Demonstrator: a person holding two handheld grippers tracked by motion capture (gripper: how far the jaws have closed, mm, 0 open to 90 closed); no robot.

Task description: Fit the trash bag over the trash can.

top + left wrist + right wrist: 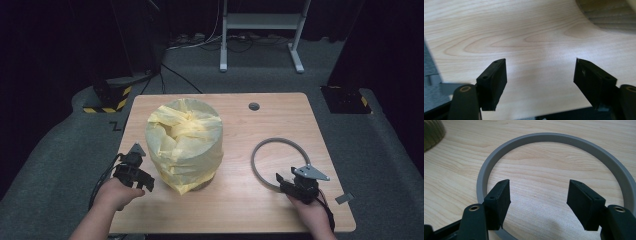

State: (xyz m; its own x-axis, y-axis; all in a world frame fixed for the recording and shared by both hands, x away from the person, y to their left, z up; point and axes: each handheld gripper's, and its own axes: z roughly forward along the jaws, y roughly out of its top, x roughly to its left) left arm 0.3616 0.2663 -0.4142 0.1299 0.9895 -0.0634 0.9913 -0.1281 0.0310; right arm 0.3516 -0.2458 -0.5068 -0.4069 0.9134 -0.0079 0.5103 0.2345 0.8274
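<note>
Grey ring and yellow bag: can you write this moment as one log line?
left hand-held gripper: open, empty, beside bagged bin | right hand-held gripper: open, over grey ring, not gripping | ring flat on table

Flat grey plastic ring (280, 161) — thin hoop lying flat on the wooden table's right half, near the front edge. Round grey bin lined with a yellow plastic bag (185, 145) stands upright left of centre, well apart from the ring — bag crumpled over the rim, draped down the sides.
</note>
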